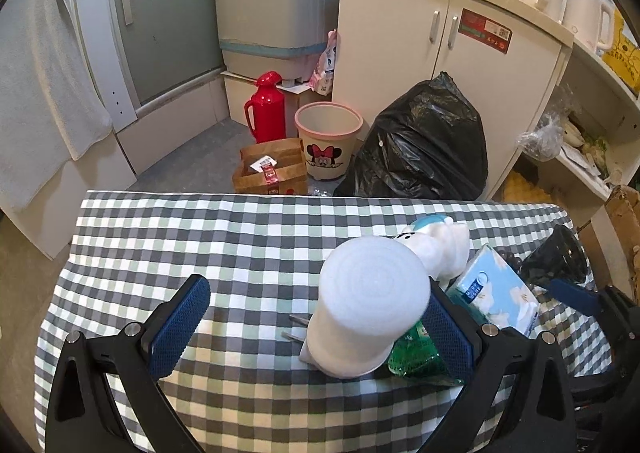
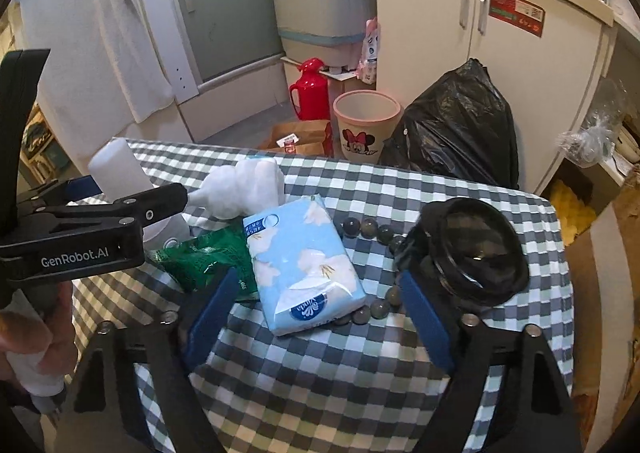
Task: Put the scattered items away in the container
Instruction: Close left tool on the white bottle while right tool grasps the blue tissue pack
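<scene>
Checked cloth in grey, green and white covers the table (image 1: pixel 208 237), and past its far edge stand a red thermos (image 1: pixel 266 109), a cartoon-printed bin (image 1: pixel 328 139) and a black rubbish bag (image 1: pixel 424 141) on the floor. Spread wide, the left gripper (image 1: pixel 316 329) hovers low over the cloth with a white plastic bottle (image 1: pixel 368 301) standing between its blue pads, close against the right-hand pad; whether it touches is unclear. Just beyond that pad lie a green snack packet (image 1: pixel 412 353), a white plush toy (image 1: pixel 440 245) and a blue tissue pack (image 1: pixel 496 289). The right gripper (image 2: pixel 316 305) is also wide open, with the tissue pack lying between its fingers, nearer the left one. A string of dark beads (image 2: pixel 368 229) curves around the pack's right side, and a black collapsible container (image 2: pixel 472 249) sits just ahead of the right finger, tilted with its mouth toward the camera.
</scene>
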Demonstrator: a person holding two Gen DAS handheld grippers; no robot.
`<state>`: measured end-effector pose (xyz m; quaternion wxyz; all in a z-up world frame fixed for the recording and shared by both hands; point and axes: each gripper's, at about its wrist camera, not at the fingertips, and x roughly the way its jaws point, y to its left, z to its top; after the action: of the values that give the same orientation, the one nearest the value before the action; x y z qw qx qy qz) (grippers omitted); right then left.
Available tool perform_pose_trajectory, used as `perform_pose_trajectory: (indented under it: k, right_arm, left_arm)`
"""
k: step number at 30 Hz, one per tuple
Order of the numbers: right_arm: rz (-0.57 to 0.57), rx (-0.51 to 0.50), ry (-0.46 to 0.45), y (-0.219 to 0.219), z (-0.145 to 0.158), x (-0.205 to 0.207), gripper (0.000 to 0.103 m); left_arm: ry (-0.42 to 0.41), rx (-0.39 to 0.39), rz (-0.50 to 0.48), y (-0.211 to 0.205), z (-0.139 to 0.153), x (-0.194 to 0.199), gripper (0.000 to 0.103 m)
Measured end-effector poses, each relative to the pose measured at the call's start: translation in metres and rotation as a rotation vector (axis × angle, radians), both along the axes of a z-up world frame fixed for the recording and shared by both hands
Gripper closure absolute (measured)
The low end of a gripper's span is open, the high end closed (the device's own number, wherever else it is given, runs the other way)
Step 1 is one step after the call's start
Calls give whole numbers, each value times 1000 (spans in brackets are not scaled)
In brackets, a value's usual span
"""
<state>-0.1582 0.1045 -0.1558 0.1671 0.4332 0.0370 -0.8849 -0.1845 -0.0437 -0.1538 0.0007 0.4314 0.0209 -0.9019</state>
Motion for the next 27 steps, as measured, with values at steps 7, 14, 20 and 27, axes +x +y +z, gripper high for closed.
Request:
perform_pose_trajectory:
  k: [7,14,20,27]
  right_arm:
    - [17,26,-36,-7,-16,-8,33]
    - [17,54,-32,-11,-23,-10,33]
    - [16,73,-20,-15,-26,-11,33]
    - [12,85,-9,-17,-26,-11,33]
  left_arm:
    - [-17,-16,12,0,-9,-6,0]
    - [-43,-12,2,0,-19,-8,27]
    - [-58,5,-13,-1,-21,-5,59]
    - [-56,30,-10,-11,-17,6,59]
